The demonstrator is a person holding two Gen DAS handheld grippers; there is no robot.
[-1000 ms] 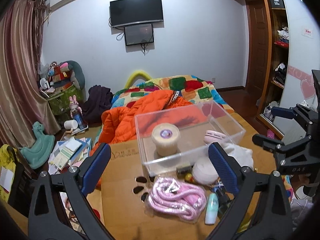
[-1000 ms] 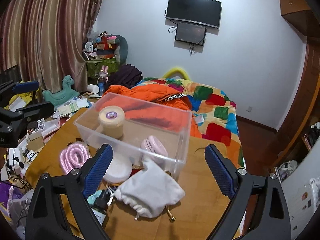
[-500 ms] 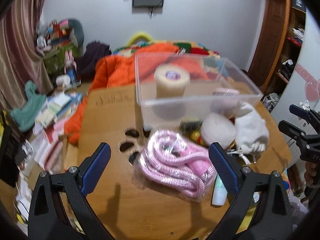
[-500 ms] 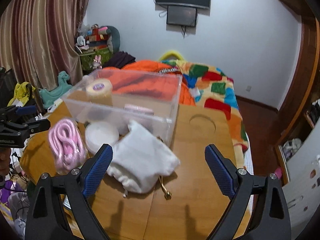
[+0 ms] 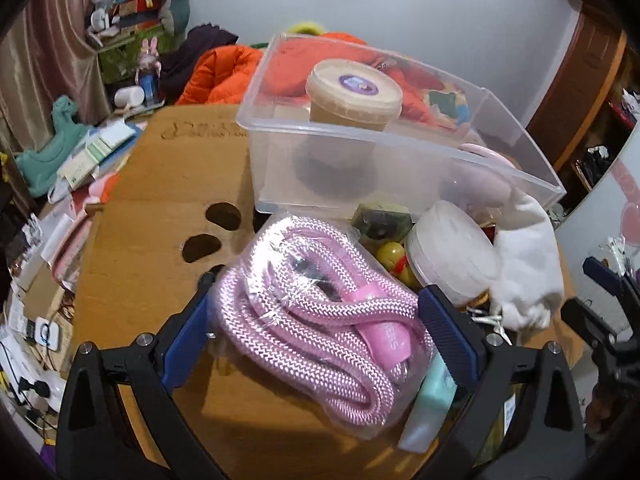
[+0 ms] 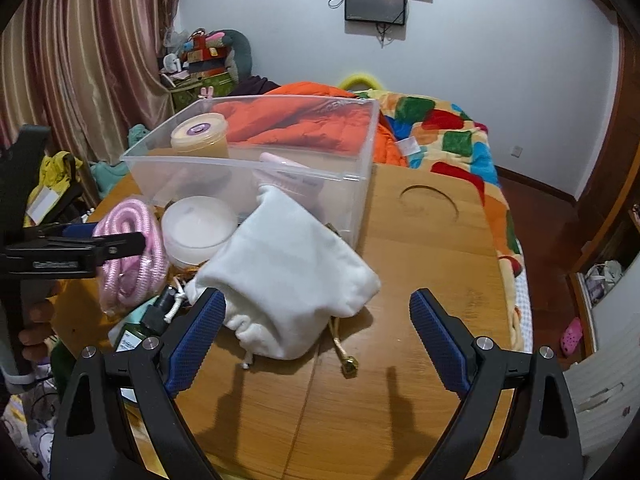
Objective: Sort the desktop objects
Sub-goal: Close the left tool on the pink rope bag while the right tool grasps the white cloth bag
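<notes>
Two grippers are at work over the wooden table, both with their tongs wide apart and gripping nothing. The left gripper straddles the bagged pink rope, which lies just in front of the clear bin; the blue pads sit either side of the bag, and I cannot tell whether they touch it. The right gripper hovers at the white pouch leaning on the bin's front wall. A lidded tub already stands inside the bin. To my eye, the rope needs a squeeze across its thick middle, since the slick plastic may slide, then a lift clear over the bin's rim.
</notes>
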